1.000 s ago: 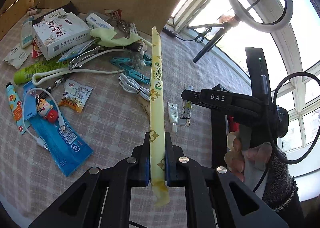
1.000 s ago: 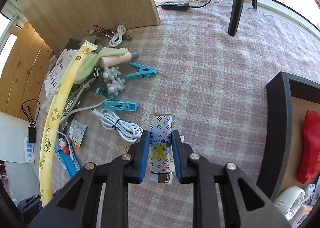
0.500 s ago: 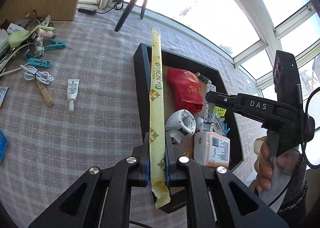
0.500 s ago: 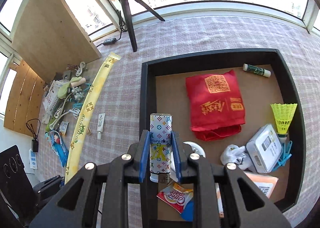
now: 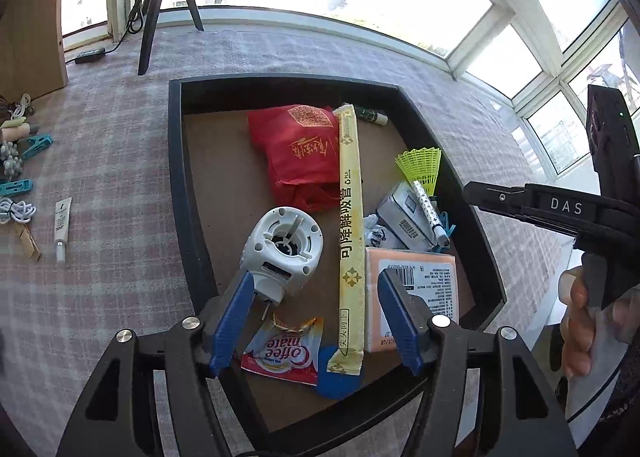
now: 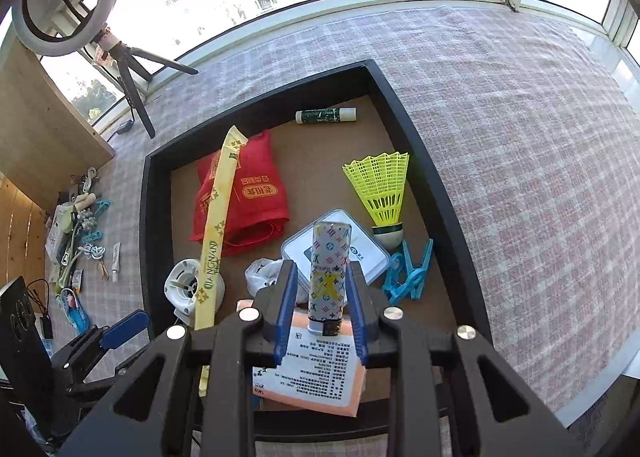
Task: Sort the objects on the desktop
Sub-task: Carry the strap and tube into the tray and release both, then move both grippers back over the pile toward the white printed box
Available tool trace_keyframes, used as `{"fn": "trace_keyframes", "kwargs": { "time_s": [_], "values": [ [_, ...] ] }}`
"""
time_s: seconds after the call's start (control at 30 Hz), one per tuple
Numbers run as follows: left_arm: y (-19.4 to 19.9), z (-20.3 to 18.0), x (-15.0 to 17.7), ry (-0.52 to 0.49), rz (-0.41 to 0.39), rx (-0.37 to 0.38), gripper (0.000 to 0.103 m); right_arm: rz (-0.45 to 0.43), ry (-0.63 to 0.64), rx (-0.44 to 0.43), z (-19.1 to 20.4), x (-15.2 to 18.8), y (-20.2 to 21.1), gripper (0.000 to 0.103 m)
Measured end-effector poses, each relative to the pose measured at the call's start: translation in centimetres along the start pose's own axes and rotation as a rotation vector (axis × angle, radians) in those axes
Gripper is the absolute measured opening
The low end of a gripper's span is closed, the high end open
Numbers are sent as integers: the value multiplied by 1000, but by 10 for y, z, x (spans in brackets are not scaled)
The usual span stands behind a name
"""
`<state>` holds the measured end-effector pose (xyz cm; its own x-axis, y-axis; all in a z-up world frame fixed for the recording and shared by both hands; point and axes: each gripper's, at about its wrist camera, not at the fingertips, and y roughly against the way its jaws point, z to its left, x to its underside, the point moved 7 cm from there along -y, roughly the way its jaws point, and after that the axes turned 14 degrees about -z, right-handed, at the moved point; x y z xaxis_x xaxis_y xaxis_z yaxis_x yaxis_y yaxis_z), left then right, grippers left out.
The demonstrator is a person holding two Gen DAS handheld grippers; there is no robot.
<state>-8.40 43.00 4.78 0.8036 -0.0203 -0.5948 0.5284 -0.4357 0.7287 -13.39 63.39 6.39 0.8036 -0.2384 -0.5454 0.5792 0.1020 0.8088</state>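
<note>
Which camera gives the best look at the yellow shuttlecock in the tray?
The right wrist view. There the yellow shuttlecock lies unobstructed in the black tray, with its skirt, cork and the blue clips beside it all clear. The left wrist view shows only its skirt, smaller and farther off, its base hidden behind a patterned tube.

Matt black tray, woven checked tablecloth

Table under pink-and-grey checked cloth: black rectangular tray with brown floor, small white squeeze tube, teal plastic clothespins, coiled white cable, black tripod.
</note>
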Motion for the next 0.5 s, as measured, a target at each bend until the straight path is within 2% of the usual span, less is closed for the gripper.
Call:
{"fn": "trace_keyframes", "kwargs": {
  "time_s": [0.1, 0.23, 0.37, 0.5],
  "values": [
    [6, 14, -2, 3, -11, -34, 62, -28, 32, 11, 5, 0, 5, 38],
    [26, 46, -6, 1, -48, -116, 64, -54, 74, -12, 26, 5, 7, 44],
    [54, 89, -10, -6, -84, -209, 75, -77, 148, -38, 58, 13, 8, 58],
    [88, 140, -11, -19, -108, -306, 77, -92, 235, -61, 103, 24, 7, 61]
  ]
}}
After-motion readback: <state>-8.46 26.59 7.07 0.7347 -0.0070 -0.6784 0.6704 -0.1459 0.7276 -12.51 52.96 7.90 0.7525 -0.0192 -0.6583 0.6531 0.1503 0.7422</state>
